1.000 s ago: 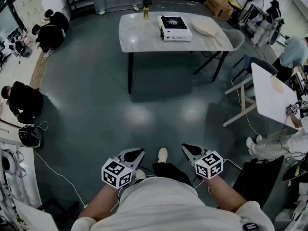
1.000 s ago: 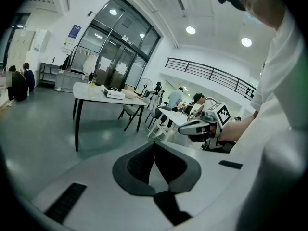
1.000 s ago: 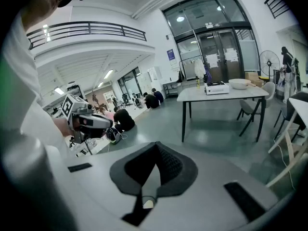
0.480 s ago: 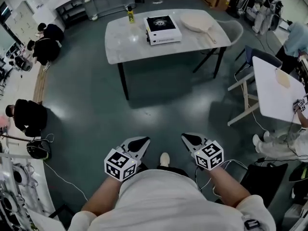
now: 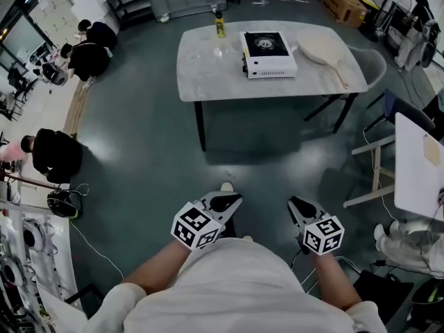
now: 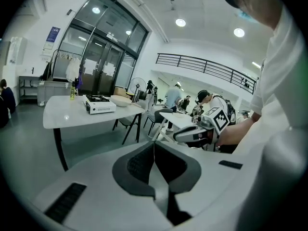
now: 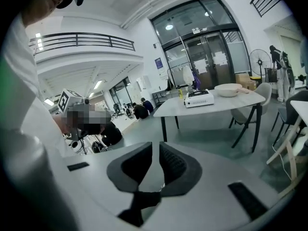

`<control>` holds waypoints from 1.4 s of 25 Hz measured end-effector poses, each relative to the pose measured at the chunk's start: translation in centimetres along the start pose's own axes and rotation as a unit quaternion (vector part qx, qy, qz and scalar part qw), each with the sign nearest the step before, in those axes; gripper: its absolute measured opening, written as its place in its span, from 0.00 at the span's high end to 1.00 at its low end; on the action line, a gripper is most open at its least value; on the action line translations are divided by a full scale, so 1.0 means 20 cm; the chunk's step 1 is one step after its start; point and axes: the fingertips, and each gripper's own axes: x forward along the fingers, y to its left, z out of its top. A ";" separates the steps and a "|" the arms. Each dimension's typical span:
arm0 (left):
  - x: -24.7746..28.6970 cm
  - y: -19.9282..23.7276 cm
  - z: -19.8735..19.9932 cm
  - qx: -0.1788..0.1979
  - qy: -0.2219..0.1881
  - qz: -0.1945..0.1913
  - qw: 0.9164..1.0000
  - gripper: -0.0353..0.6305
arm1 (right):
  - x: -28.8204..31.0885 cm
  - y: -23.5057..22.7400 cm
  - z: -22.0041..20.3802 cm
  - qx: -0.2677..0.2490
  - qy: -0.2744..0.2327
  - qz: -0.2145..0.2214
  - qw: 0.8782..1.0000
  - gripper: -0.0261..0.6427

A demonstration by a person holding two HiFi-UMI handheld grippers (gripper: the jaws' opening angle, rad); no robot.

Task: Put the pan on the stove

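Note:
The pale pan (image 5: pixel 320 48) lies on the white table (image 5: pixel 208 54), just right of the white portable stove (image 5: pixel 269 53). Both are far ahead of me across the floor. My left gripper (image 5: pixel 232 200) is held low at my waist, shut and empty. My right gripper (image 5: pixel 295 203) is level with it, its jaws opening with a narrow gap and nothing between them. In the left gripper view the stove (image 6: pixel 98 104) and pan (image 6: pixel 121 100) stand far beyond the closed jaws. The right gripper view also shows the stove (image 7: pixel 199 98) and pan (image 7: pixel 228 89) on the distant table.
A yellow bottle (image 5: pixel 219 25) stands at the table's far edge. A chair (image 5: pixel 371 64) sits at the table's right end, and a second white table (image 5: pixel 416 165) lies further right. Several people crouch along the left wall (image 5: pixel 55 155). A cable runs over the floor on the left.
The table with the stove and pan has shifted rightward in the head view and looks slightly larger. Both grippers stay low by my waist, a foot stepping forward between them.

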 end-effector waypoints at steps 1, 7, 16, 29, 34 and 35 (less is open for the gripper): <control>0.03 0.07 0.05 0.000 -0.004 0.000 1.000 0.92 | 0.05 -0.05 0.04 0.001 0.003 -0.004 1.000 0.87; 0.19 0.48 0.36 0.015 -0.008 -0.031 0.999 0.92 | 0.34 -0.26 0.41 -0.001 0.007 -0.044 0.999 0.85; 0.40 1.00 0.62 0.049 0.015 -0.091 0.995 0.92 | 0.68 -0.61 0.84 0.008 -0.004 -0.120 0.993 0.81; 0.61 1.43 0.98 0.000 -0.022 -0.020 1.000 0.92 | 0.78 -1.71 1.30 -0.012 0.039 -0.209 0.977 0.67; 0.81 1.50 1.23 -0.001 -0.037 0.026 0.999 0.92 | 0.83 -2.29 1.43 -0.038 0.083 -0.232 0.969 0.66; 0.85 1.51 1.28 -0.003 -0.038 0.031 0.999 0.92 | 0.85 -2.39 1.45 -0.040 0.092 -0.232 0.968 0.66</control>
